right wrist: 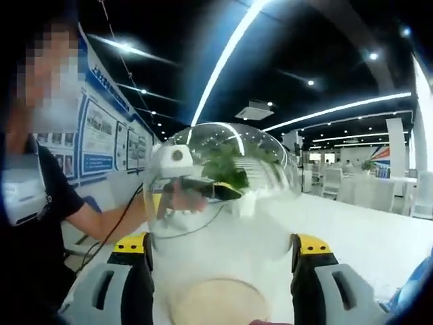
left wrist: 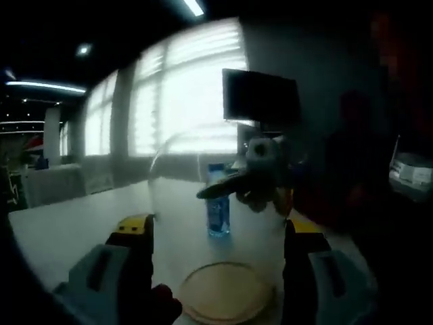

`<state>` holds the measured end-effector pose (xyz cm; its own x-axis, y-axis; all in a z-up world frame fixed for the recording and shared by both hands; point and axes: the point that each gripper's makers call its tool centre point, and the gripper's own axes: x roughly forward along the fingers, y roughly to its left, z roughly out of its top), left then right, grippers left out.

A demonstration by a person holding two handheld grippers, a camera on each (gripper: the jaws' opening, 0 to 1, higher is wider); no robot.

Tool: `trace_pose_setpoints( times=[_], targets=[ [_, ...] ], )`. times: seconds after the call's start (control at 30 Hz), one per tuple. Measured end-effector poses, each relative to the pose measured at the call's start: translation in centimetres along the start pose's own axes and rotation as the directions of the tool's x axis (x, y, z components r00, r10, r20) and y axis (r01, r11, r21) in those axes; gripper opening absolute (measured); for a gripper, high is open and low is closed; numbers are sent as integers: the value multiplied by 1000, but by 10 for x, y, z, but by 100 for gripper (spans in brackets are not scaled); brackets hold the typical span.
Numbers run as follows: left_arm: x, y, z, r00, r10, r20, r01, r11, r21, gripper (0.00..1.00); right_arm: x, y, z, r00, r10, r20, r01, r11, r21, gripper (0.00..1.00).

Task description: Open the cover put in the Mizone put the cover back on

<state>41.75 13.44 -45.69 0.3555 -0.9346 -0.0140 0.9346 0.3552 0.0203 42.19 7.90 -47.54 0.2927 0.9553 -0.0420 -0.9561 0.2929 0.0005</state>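
Both grippers flank a clear dome [right wrist: 223,183] over a round base [left wrist: 226,292] on the white table [left wrist: 61,230]; each side's jaws look spread, maybe touching glass. The left gripper view catches the bottle [left wrist: 218,200] standing farther along the table, behind the dome; the right gripper view catches the person's arm [right wrist: 111,220] instead
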Motion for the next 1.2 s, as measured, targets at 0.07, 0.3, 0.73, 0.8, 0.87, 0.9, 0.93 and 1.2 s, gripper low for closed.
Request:
trace_pose_setpoints(
  times=[0.07, 0.3, 0.73, 0.8, 0.87, 0.9, 0.93, 1.2],
  targets=[
    [-1, -1, -2, 1000, -3, -3, 3, 1000, 5, 67, 1, 0, -1, 1000, 6, 7, -6, 1000, 10, 79],
    [0, 3, -6, 999, -27, 30, 28, 999, -28, 67, 4, 0, -3, 998, 35, 59, -37, 999, 30, 81],
    [-5, 5, -16, 998, -58, 36, 59, 998, -25, 64, 13, -1, -10, 995, 72, 69, -73, 997, 14, 86],
    [-4, 4, -22, 998, -59, 13, 59, 998, -20, 64, 14, 1, -11, 995, 72, 64, -73, 997, 11, 86],
    [-2, 4, -19, 998, -59, 24, 60, 998, -24, 66, 14, 1, -11, 996, 70, 58, -71, 997, 10, 87],
    [-1, 3, -19, 998, -59, 25, 60, 998, -25, 67, 15, 1, -11, 996, 70, 57, -70, 997, 10, 87],
    [1, 3, -19, 998, -59, 26, 59, 998, -23, 69, 15, 1, -11, 996, 70, 56, -71, 997, 9, 87],
    [6, 1, -19, 996, -72, 47, 73, 997, -26, 72, 17, 3, -12, 996, 75, 49, -76, 997, 3, 88]
  ],
)
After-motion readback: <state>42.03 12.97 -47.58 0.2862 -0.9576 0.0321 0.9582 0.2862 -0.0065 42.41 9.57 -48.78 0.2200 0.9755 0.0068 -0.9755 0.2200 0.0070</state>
